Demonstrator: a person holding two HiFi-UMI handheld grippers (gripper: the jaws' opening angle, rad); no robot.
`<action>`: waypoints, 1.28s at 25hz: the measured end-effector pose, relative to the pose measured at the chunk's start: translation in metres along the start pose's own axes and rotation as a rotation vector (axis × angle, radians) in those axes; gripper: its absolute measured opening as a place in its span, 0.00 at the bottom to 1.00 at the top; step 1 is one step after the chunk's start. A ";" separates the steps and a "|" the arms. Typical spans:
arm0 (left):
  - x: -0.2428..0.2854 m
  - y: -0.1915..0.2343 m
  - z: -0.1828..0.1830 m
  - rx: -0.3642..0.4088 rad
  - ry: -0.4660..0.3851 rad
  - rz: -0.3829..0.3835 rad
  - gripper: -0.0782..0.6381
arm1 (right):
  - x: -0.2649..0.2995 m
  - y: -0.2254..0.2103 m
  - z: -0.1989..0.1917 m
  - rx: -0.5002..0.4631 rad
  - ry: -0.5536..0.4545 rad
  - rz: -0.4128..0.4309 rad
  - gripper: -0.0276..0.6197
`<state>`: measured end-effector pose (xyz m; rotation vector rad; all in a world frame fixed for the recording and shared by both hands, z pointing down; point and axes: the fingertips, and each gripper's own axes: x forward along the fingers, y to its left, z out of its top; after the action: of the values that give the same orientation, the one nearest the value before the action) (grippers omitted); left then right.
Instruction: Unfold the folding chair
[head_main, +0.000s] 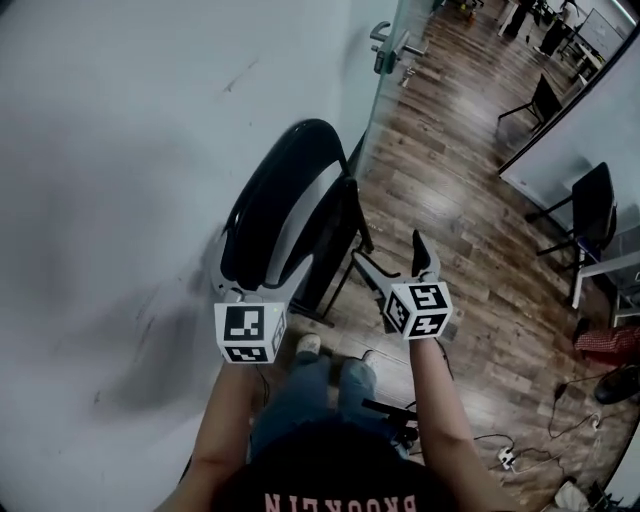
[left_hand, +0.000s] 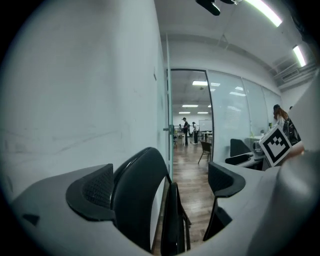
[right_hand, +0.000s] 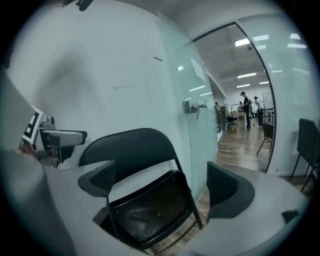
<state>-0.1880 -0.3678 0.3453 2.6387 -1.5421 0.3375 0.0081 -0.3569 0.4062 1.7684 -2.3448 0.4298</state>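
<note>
Black metal folding chair (head_main: 285, 210) still folded flat, upright on wood plank floor (head_main: 450, 200), white wall (head_main: 120, 150) right behind chair, glass door (head_main: 400, 60) just beside chair. Left gripper (left_hand: 160, 185) fingers released, spread either side of chair's curved backrest edge, contact unclear. Right gripper (right_hand: 162, 184) fingers released, wide apart, near chair's seat side, not touching chair

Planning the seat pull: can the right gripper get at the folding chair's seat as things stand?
Probably yes. The right gripper is open, its jaws wide apart, and the folded seat lies straight ahead in the gap with nothing in front of it. The wall is behind the chair, out of the path.
</note>
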 end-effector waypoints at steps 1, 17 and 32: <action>-0.002 0.003 -0.007 -0.008 0.017 0.021 0.90 | 0.007 0.003 -0.006 0.018 0.011 0.024 0.92; -0.015 0.046 -0.112 -0.363 0.365 0.235 0.80 | 0.079 0.047 -0.095 0.161 0.220 0.252 0.88; -0.014 0.072 -0.127 -0.298 0.462 0.321 0.41 | 0.170 0.085 -0.150 0.524 0.355 0.255 0.49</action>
<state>-0.2770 -0.3707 0.4617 1.9175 -1.6847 0.6274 -0.1265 -0.4405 0.5892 1.3965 -2.3282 1.3792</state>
